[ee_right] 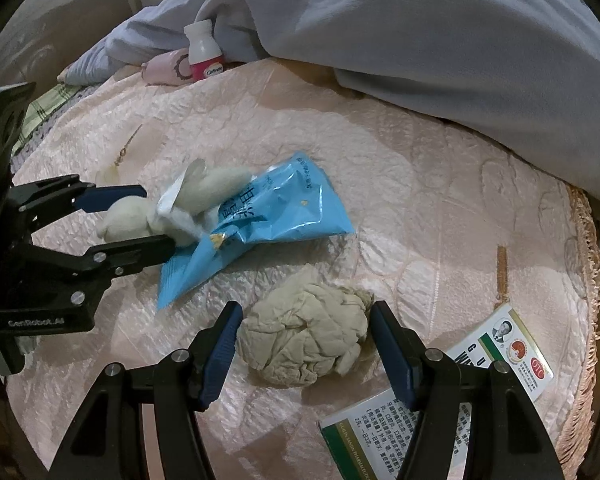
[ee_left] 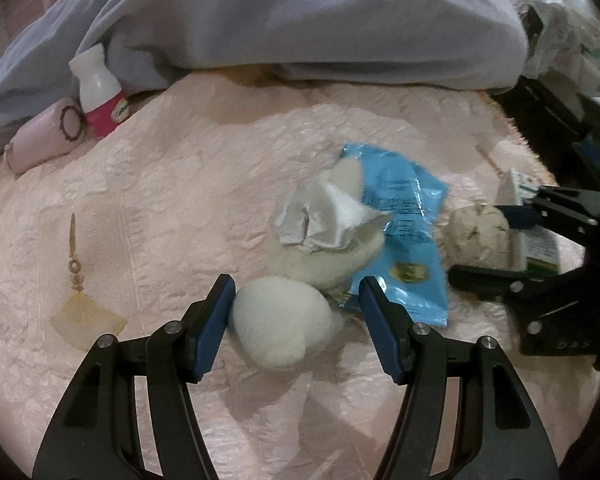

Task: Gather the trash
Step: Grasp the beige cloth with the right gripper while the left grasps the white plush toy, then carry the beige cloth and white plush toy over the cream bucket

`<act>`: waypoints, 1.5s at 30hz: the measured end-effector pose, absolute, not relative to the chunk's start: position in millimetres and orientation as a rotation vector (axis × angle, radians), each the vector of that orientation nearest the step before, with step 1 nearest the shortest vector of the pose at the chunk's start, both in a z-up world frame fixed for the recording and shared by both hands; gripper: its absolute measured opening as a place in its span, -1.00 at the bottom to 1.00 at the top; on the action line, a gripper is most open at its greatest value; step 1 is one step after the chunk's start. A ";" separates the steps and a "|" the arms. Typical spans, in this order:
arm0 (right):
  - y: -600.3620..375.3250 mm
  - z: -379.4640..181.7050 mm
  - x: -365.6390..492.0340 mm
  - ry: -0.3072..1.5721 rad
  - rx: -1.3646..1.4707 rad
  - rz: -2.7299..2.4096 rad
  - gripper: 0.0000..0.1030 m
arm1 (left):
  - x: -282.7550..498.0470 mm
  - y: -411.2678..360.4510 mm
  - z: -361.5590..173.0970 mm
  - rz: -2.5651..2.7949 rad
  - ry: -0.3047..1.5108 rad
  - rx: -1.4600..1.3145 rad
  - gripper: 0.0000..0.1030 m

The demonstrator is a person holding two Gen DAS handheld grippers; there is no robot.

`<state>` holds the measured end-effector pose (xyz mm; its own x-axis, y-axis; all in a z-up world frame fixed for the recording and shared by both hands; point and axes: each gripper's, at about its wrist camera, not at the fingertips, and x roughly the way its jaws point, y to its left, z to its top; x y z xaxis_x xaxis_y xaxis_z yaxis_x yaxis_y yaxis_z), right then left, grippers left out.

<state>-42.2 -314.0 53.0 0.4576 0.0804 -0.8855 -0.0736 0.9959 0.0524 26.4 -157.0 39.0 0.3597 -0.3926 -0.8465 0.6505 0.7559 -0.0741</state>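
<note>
Left hand-held gripper [ee_left: 296, 294] wide around white wad [ee_left: 278, 322], right hand-held gripper [ee_right: 306, 322] around crumpled tissue [ee_right: 306, 340]

I am working over a bed whose pink quilted bedspread [ee_right: 420, 208] is carrying everything. A grey blanket [ee_right: 440, 32] is lying bunched along its far side. A white bottle with a pink label [ee_right: 204, 54] and a small pink pouch [ee_right: 166, 66] are resting by the blanket's edge. A blue wrapper [ee_right: 276, 216], a white plush toy [ee_left: 280, 316], a crumpled tissue wad [ee_right: 308, 336], a medicine box [ee_right: 496, 360] and a fan-shaped ornament [ee_left: 84, 316] are lying on the spread.
</note>
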 end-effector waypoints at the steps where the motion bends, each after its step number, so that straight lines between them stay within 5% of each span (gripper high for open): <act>1: -313.0 52.8 -42.5 1.090 0.004 0.094 0.14 | 26.6 -156.0 37.4 -0.680 1.002 0.283 0.10; 2: -312.2 53.0 -43.1 1.088 0.004 0.094 -0.12 | 26.4 -153.6 37.0 -0.669 0.998 0.278 -0.05; 6: -312.1 53.8 -46.0 1.079 0.019 0.098 -0.21 | 23.9 -143.7 41.6 -0.667 1.000 0.220 -0.11; 45: -280.1 95.0 -121.1 1.027 0.082 0.174 -0.24 | -63.6 -97.2 85.0 -0.569 0.972 0.116 -0.12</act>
